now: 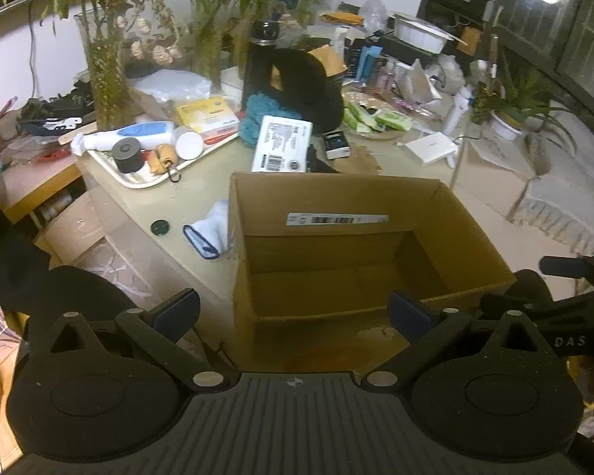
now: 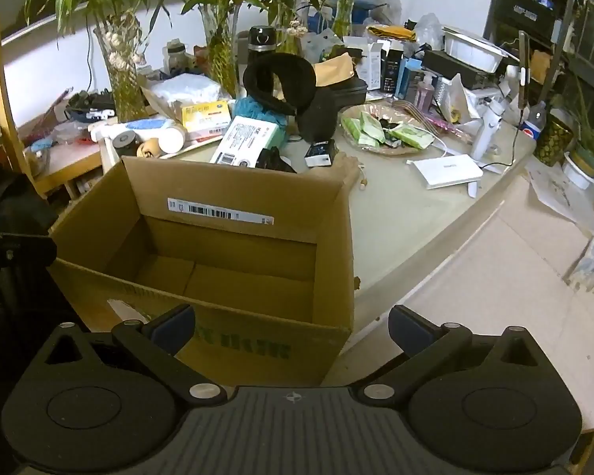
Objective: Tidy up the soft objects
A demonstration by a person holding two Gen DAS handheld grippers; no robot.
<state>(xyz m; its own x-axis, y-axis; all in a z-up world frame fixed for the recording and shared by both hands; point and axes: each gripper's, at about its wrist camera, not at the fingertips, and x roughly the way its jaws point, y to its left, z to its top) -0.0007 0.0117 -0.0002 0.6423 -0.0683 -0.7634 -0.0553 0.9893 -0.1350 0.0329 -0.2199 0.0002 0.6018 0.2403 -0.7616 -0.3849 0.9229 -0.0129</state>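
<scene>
Both grippers angled down twd cardboard box, left gripper & right gripper spread wide, empty

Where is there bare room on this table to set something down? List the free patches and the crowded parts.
Free: the tabletop right of the cardboard box, out to the white flat device; a smaller strip between the tray and the white cloth, around the dark round cap. The box's inside is empty. Crowded: everything behind the box, from the tray to the black neck pillow.

A: Cardboard box plain brown, white barcode label. Neck pillow?
B: Black; fluffy bundle beside it teal (cloth white, blue-edged). Packets pale green.
</scene>
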